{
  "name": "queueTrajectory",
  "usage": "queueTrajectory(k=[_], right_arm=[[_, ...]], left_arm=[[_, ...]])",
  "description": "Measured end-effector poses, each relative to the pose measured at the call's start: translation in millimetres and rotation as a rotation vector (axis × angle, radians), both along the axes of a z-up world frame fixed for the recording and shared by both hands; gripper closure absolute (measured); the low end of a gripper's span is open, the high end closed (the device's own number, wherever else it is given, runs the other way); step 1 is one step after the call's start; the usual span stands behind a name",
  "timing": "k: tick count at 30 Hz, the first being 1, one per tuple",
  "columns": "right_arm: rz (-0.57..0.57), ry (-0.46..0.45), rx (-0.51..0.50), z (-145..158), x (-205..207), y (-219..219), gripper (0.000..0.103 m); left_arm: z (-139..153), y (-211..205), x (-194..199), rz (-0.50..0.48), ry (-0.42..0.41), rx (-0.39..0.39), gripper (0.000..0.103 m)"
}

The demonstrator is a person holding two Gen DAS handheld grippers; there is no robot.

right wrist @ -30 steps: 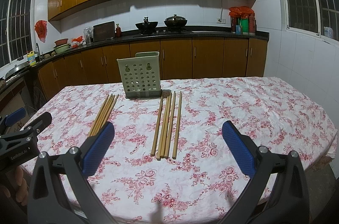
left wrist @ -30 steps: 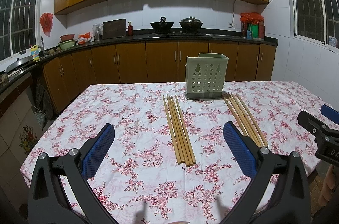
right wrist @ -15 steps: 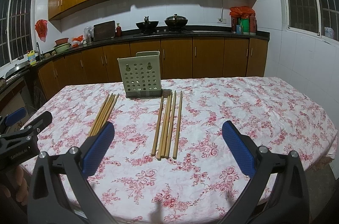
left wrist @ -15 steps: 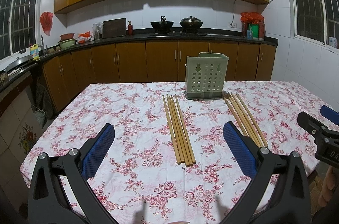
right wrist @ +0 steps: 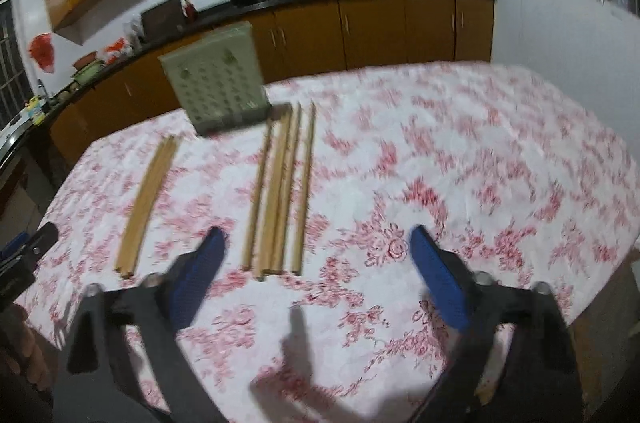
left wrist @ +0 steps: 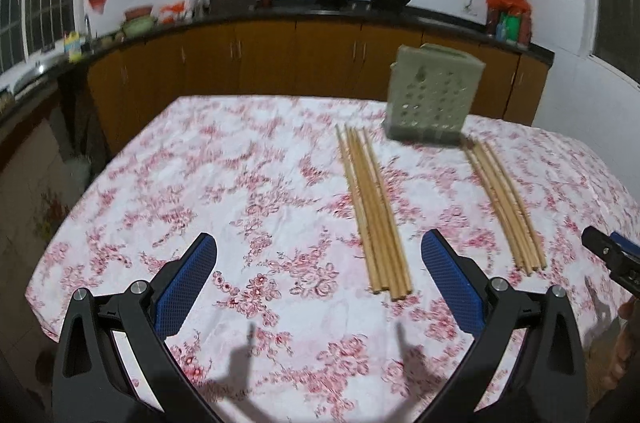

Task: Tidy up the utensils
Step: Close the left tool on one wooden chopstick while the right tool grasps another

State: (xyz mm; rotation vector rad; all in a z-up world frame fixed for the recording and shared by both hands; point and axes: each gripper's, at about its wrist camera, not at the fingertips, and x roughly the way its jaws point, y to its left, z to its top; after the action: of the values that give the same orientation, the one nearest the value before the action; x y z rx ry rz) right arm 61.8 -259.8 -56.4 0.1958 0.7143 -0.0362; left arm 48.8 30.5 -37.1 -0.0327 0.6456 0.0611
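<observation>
Near the green holder [left wrist: 434,99] at the far side of the desk [left wrist: 200,183]: two chopstick bundles, both flat on the floral cloth, far ends just beside the holder base, one on each side of it.

Counts:
- Holder: 1, upright, perforated; nothing seen sticking out of it.
- left bundle [left wrist: 374,211]: about 5–6 sticks, tightly packed, overlap makes exact count unsure.
- right bundle [right wrist: 280,191]: about 5 in the right wrist view, one stick lying slightly apart on the side away from the holder. Blur limits the count.

Claws:
- left claw [left wrist: 318,281]: jaws wide apart, empty, hovering over the cloth with the left bundle's near ends just off its right pad.
- right claw [right wrist: 316,273]: jaws wide apart, empty, the right bundle's near ends beside its left pad.

Risks, my read:
- Neither claw is centred on its bundle; closing as-is likely clips only outer sticks and scatters the rest.
- Round sticks roll; pinching the whole bundle may squirt some out.
- Grasp at one end means sticks droop and miss the holder mouth.
- Holder looks light, a bump could tip it.
</observation>
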Motion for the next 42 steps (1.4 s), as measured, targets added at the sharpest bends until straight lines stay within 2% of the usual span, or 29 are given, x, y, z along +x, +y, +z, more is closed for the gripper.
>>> queueTrajectory(k=[1,3,5,6,8,13,19,22,26,30,34,38,42], right_arm=[[-0.003,0.026,0.015,-4.9,7.8,-3.1,0.028],[-0.004,0.066,0.038,-11.3,20.3,-6.5,0.045],[0.008,0.094,0.057,-17.3,33.8,-7.0,0.056],[0.016,0.105,0.056,-20.2,40.6,-4.5,0.061],[0.03,0.12,0.048,-23.8,50.9,-2.0,0.065],[0.05,0.173,0.024,-37.4,71.7,6.7,0.071],[0.033,0.174,-0.037,-43.6,76.6,5.9,0.092],[0.025,0.172,-0.008,-44.0,75.7,-0.8,0.094],[0.024,0.168,-0.024,-43.8,76.2,1.5,0.094],[0.022,0.166,-0.025,-44.1,76.5,1.8,0.094],[0.006,0.168,-0.029,-44.1,77.2,0.2,0.094],[0.013,0.164,-0.027,-44.7,76.7,-1.1,0.093],[0.021,0.162,-0.032,-45.1,79.7,-1.9,0.094]], left_arm=[[-2.3,2.0,4.9,0.009,0.015,0.004,0.002],[-5.7,3.6,13.4,0.013,0.044,0.008,0.008],[-11.6,4.7,22.7,0.011,0.079,0.005,0.019],[-15.0,5.7,29.3,0.007,0.097,-0.004,0.021],[-21.4,5.9,38.5,-0.006,0.128,-0.026,0.031],[-30.7,2.5,52.7,-0.035,0.163,-0.057,0.043],[-39.2,-5.5,63.6,-0.089,0.203,-0.079,0.06],[-43.2,-9.9,66.8,-0.102,0.22,-0.072,0.063],[-48.2,-13.1,72.4,-0.112,0.241,-0.066,0.071],[-49.4,-14.1,74.4,-0.117,0.244,-0.064,0.072],[-52.9,-15.6,78.6,-0.102,0.255,-0.036,0.085],[-53.7,-13.8,81.9,-0.094,0.256,-0.018,0.093],[-53.6,-4.6,90.9,-0.08,0.258,-0.015,0.095]])
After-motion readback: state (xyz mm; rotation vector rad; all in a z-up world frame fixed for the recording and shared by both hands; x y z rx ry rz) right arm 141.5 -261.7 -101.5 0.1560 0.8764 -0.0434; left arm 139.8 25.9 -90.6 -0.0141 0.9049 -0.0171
